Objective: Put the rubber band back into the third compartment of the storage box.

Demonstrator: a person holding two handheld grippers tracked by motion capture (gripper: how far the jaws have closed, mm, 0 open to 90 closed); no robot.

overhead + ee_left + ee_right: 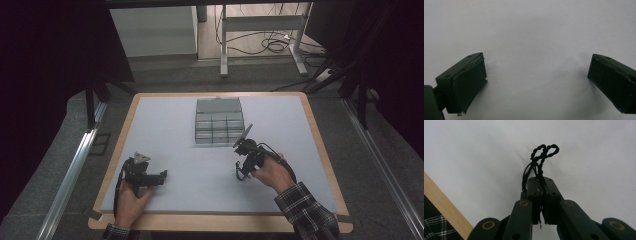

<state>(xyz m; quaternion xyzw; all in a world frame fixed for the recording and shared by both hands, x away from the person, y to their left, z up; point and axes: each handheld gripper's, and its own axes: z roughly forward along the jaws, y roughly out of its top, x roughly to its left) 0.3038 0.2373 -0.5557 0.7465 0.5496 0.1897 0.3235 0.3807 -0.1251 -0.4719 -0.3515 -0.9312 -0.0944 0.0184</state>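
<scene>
Item: black twisted cord (541,157), thin, looped at its far end, pinched by the right gripper (541,181), whose jaws are pressed together on it; the loop stands out just past the jaw tips over the white table (586,150), its long axis running on in line with the jaws. In the high view the right gripper (243,172) points down at the table, with the grey compartment box (219,121) beyond it, apart. Left gripper (535,72): jaws spread wide, nothing between them, well apart from the cord.
</scene>
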